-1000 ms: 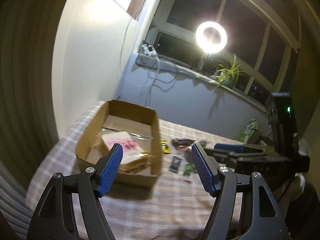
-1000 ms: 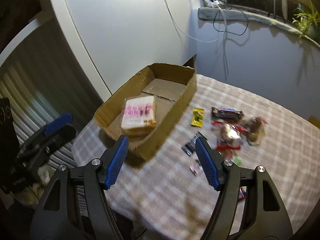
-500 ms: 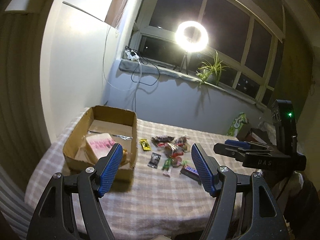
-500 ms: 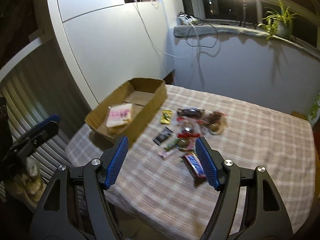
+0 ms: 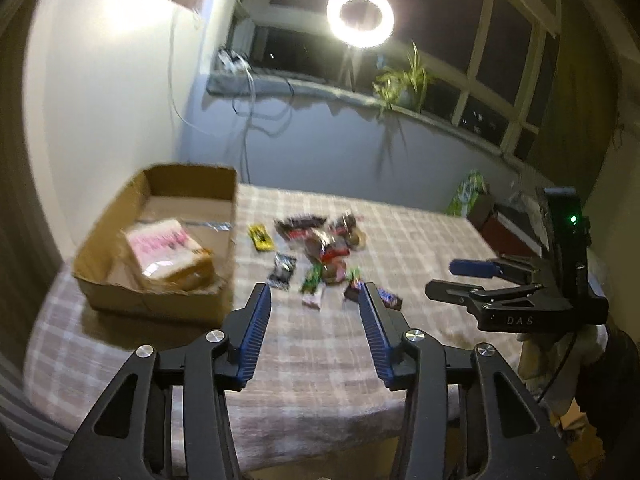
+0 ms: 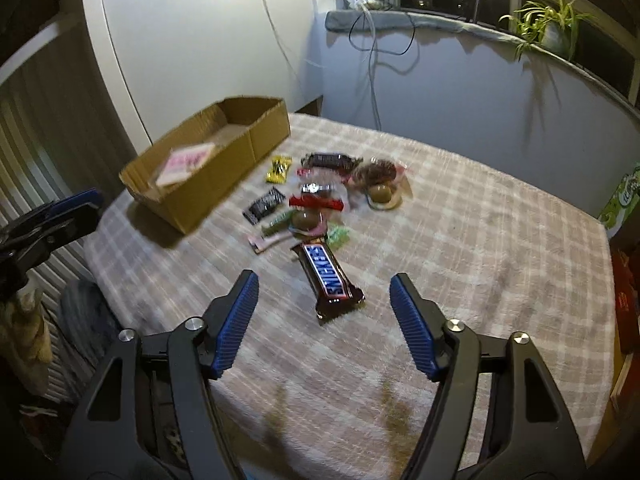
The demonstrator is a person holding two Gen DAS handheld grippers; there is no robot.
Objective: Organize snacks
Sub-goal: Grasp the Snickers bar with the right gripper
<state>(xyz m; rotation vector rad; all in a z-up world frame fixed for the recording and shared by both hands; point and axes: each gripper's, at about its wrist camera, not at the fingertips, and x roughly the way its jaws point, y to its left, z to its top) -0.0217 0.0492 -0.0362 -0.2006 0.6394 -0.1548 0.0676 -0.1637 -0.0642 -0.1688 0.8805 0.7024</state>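
Both handheld grippers hover empty above a checked tablecloth [image 6: 460, 208]. Right gripper [image 6: 324, 288] fills the lower frame, jaws parted after just narrowing, nothing between its pads; a Snickers bar [image 6: 326, 276] lies just beyond them at centre. Left gripper [image 5: 314, 300], bottom centre of its view, has likewise just narrowed and grips nothing. Loose snacks [image 6: 320, 196] are clustered mid-frame, beside a cardboard box [image 6: 224, 172] at upper left holding a pink-labelled packet [image 6: 186, 162]. One risk, as I judge it: closing on the bar's slick wrapper off-centre could let it slip or shove neighbouring sweets aside.
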